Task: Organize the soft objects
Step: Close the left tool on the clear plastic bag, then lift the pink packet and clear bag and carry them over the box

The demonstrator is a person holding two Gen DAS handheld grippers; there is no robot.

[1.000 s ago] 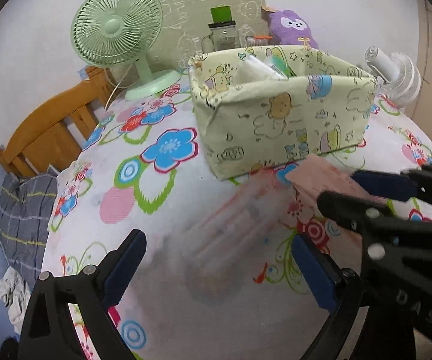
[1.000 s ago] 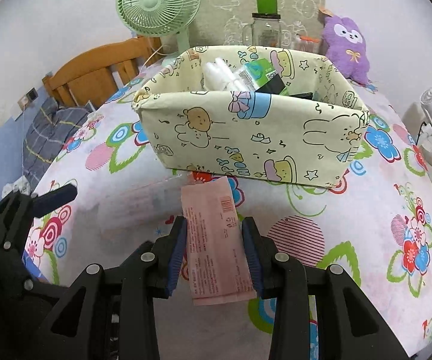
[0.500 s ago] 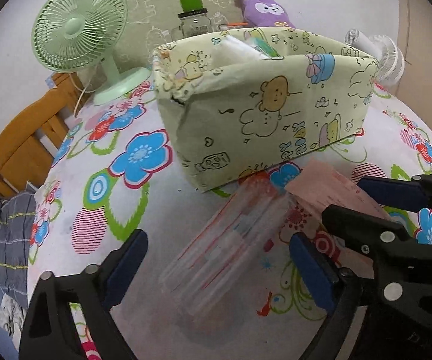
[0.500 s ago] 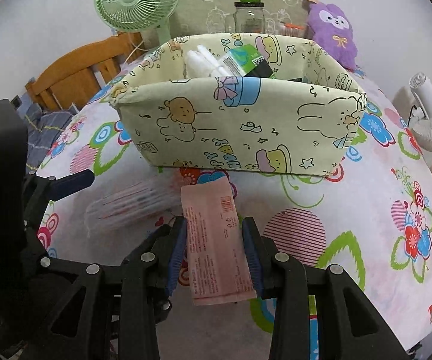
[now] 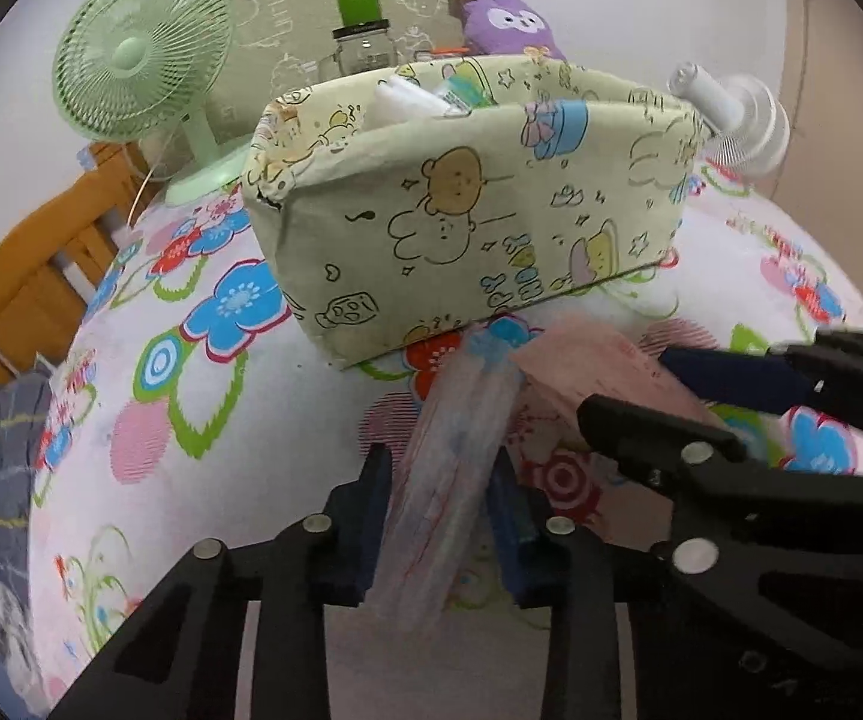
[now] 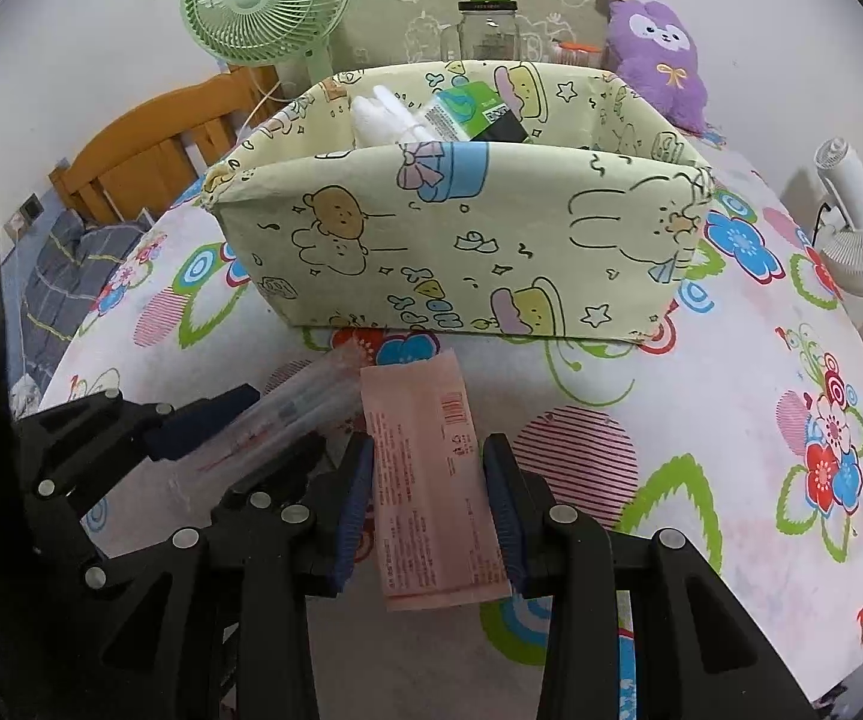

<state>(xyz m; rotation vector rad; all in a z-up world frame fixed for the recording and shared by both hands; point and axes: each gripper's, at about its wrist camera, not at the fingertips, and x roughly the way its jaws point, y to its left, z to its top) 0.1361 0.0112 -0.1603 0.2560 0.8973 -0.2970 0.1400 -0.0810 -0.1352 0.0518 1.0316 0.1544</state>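
Observation:
A clear plastic packet (image 5: 461, 420) with red and blue print lies on the flowered tablecloth just in front of a pale yellow cartoon-print fabric bin (image 5: 461, 240). My left gripper (image 5: 442, 468) is closing, and its blue pads press both sides of this packet. Beside it, my right gripper (image 6: 429, 450) is shut on a flat pink packet (image 6: 431, 480), whose far end points toward the bin (image 6: 461, 252). The right wrist view shows the clear packet (image 6: 287, 414) to the left in the left gripper (image 6: 275, 426). The bin holds a white roll (image 6: 383, 117) and a green packet (image 6: 467, 111).
Behind the bin stand a green desk fan (image 6: 263, 0), a glass jar with a green lid (image 6: 487, 24) and a purple plush toy (image 6: 659, 54). A white fan (image 6: 857, 234) sits at the table's right edge. A wooden chair back (image 6: 149, 162) stands at the left.
The left jaws, wide open around the clear packet before, have closed onto it. The left wrist view has moved a little nearer the bin. The right gripper still holds the pink packet.

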